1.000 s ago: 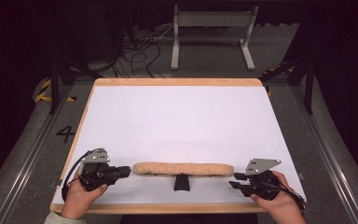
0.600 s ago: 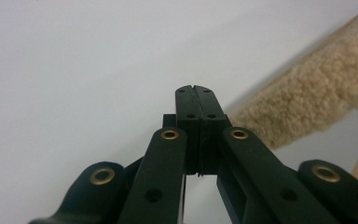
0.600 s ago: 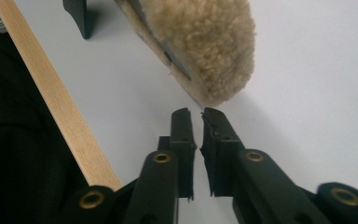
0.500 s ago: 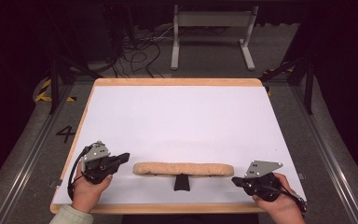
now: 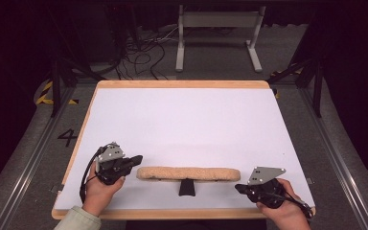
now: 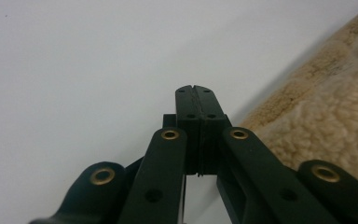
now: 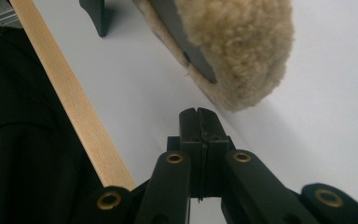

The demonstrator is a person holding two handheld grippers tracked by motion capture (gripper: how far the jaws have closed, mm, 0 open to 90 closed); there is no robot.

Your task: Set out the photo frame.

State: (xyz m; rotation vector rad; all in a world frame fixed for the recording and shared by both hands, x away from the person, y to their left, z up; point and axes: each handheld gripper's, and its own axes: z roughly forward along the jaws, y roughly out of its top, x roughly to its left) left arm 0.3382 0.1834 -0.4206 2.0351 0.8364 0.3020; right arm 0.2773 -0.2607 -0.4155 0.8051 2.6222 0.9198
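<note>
Both the left gripper (image 5: pixel 135 160) and right gripper (image 5: pixel 240 188), jaws pressed together, flank the fleece pad (image 5: pixel 188 173) near the table's (image 5: pixel 182 120) front edge; likely soft, light, best pinched at its ends.

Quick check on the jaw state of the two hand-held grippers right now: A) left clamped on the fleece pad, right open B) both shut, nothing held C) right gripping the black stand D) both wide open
B: in each gripper view the two jaws meet flush with nothing between them. The left hand-held gripper and right hand-held gripper sit just off either end of the fleece pad, not holding it.
</note>
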